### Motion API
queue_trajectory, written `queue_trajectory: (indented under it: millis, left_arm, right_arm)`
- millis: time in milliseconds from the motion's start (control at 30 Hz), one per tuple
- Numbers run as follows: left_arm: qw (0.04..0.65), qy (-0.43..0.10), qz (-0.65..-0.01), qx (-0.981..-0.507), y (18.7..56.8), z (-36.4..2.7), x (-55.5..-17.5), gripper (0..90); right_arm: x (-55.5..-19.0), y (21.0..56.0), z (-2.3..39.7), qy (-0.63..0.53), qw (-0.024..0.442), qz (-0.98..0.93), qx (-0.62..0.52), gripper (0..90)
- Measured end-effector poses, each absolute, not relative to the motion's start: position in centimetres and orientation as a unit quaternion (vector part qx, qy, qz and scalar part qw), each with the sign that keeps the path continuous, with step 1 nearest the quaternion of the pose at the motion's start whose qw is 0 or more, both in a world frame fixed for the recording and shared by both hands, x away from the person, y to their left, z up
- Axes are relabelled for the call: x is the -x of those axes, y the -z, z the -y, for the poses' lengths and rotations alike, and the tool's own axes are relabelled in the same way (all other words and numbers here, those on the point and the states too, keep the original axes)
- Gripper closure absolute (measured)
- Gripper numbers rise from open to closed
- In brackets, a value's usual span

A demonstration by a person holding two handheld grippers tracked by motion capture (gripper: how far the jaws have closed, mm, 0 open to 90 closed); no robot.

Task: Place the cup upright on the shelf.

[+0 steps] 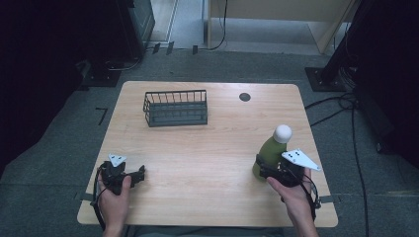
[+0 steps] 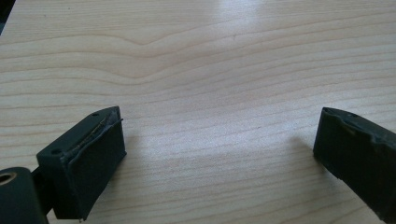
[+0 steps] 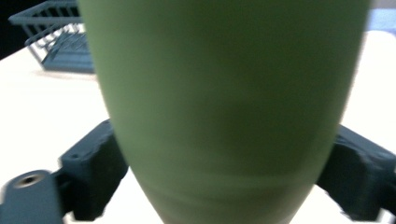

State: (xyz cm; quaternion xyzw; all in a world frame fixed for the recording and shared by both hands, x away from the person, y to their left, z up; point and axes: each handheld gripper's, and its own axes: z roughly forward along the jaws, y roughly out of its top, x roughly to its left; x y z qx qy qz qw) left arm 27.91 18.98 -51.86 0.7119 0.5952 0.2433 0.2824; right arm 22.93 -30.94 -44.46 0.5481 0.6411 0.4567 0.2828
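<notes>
The jaws of the right gripper [image 1: 264,168] are closed against the lower body of the green bottle [image 1: 271,150], one black pad on each side, as shown in the right gripper view, where the bottle [image 3: 229,107] is seen pressed between them. The bottle is held upright at the right near part of the counter [image 1: 207,148]; whether its base is touching the surface cannot be told.

The jaws of the left gripper [image 1: 140,174] are spread wide with nothing between them, and are rested low over bare wood at the left near edge.

Progress is judged as early: the grasp is made, while the carry and the placing, presumably into the basket [image 1: 176,108] at the far left, are left to be done.

The bottle is smooth, matt and tapered toward a rounded white cap [image 1: 282,132]. The basket is formed of dark wire in a rectangular shape with open sides. The counter is finished in pale wood grain with rounded corners.
</notes>
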Motion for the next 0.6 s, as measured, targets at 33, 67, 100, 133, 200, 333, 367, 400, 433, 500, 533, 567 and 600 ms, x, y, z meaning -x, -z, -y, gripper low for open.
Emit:
queue_trajectory:
  millis: [33, 67, 100, 133, 200, 333, 367, 400, 433, 500, 533, 567, 600]
  left_arm:
    - [0.282, -0.243, -0.595, -0.712, 51.86, -18.98, -27.91, 2.5]
    - [0.282, -0.243, -0.595, -0.712, 51.85, -18.98, -27.91, 2.5]
    - [0.282, -0.243, -0.595, -0.712, 51.86, -18.98, -27.91, 2.5]
    - [0.282, -0.243, -0.595, -0.712, 51.85, -18.99, -27.91, 2.5]
    - [0.282, -0.243, -0.595, -0.712, 51.86, -18.98, -27.91, 2.5]
    - [0.282, -0.243, -0.595, -0.712, 51.86, -18.98, -27.91, 2.5]
    - [0.282, -0.243, -0.595, -0.712, 51.85, -18.98, -27.91, 2.5]
    - [0.282, -0.243, -0.595, -0.712, 51.85, -18.98, -27.91, 2.5]
    - [0.282, -0.243, -0.595, -0.712, 51.86, -18.98, -27.91, 2.5]
    - [0.282, -0.243, -0.595, -0.712, 51.85, -18.98, -27.91, 2.5]
    - [0.282, -0.243, -0.595, -0.712, 51.85, -18.98, -27.91, 2.5]
    - [0.282, -0.243, -0.595, -0.712, 51.85, -18.98, -27.91, 2.5]
    - [0.282, -0.243, -0.595, -0.712, 51.85, -18.98, -27.91, 2.5]
  right_arm:
    - [-22.93, 44.39, 30.93, -0.459, 0.285, -0.638, -0.549, 15.6]
    - [-22.93, 44.37, 30.92, -0.46, 0.286, -0.636, -0.549, 16.6]
    - [-22.93, 44.35, 30.89, -0.461, 0.287, -0.636, -0.548, 17.3]
    - [-22.94, 44.35, 30.84, -0.46, 0.29, -0.636, -0.547, 17.8]
    - [-22.99, 44.42, 30.72, -0.459, 0.297, -0.638, -0.543, 18.5]
    - [-22.97, 44.41, 30.68, -0.457, 0.301, -0.639, -0.54, 19.5]
    - [-22.96, 44.4, 30.67, -0.457, 0.303, -0.64, -0.539, 19.7]
    - [-22.94, 44.4, 30.64, -0.457, 0.304, -0.641, -0.537, 19.9]
    - [-22.93, 44.39, 30.64, -0.457, 0.304, -0.642, -0.535, 19.9]
    - [-22.93, 44.38, 30.63, -0.456, 0.305, -0.643, -0.535, 20.0]
    - [-22.93, 44.37, 30.61, -0.456, 0.305, -0.643, -0.534, 20.0]
    - [-22.93, 44.35, 30.58, -0.455, 0.305, -0.644, -0.534, 20.0]
    - [-22.97, 44.29, 30.45, -0.454, 0.304, -0.645, -0.534, 20.1]
